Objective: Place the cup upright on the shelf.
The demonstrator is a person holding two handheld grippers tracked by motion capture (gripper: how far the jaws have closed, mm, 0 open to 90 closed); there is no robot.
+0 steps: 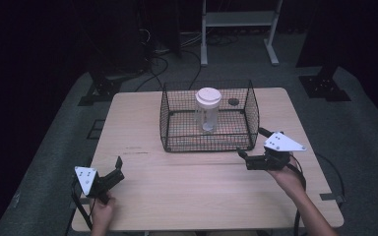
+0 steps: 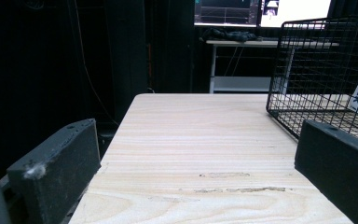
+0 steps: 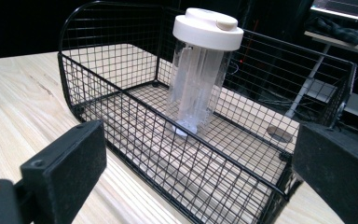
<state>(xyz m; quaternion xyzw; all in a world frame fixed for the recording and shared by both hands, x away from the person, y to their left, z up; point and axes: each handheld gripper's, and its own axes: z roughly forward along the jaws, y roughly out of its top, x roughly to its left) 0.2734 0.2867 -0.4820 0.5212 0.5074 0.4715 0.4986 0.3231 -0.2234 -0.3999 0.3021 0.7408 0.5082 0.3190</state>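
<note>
While the jar (image 1: 207,109) stood upright inside the wire basket (image 1: 177,143) on the desk (image 1: 197,182), the right tool (image 1: 252,147) hung wide open beside the basket (approach step, I judged); the left tool (image 1: 119,169) waited open, well apart. Next: reach over the rim.

A clear jar (image 1: 207,110) with a white lid stands upright inside a wire basket (image 1: 170,129) on the wooden table (image 1: 187,187); 2 grippers, left (image 1: 117,168) and right (image 1: 252,146), sit near.
</note>
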